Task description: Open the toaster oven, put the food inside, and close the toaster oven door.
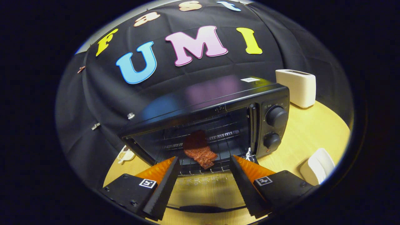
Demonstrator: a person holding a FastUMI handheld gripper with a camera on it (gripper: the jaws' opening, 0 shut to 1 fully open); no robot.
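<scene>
The black toaster oven [218, 100] stands open on the wooden table [312, 131]. Its glass door [203, 184] lies folded down flat under my fingers, with the door handle [203, 208] nearest to me. A reddish-brown slab of food [200, 150] rests on the wire rack [225, 147] inside, its front end reaching the rack's front edge. My gripper [203, 158] is open, hovering over the door just in front of the oven mouth. The food lies just ahead of the fingertips, and neither finger touches it.
Two round knobs [276, 117] sit on the oven's right panel. A white toaster [297, 87] stands behind the oven to the right. A white dish [318, 165] lies on the table to the right of the fingers. A small pale object [125, 154] sits left of the oven.
</scene>
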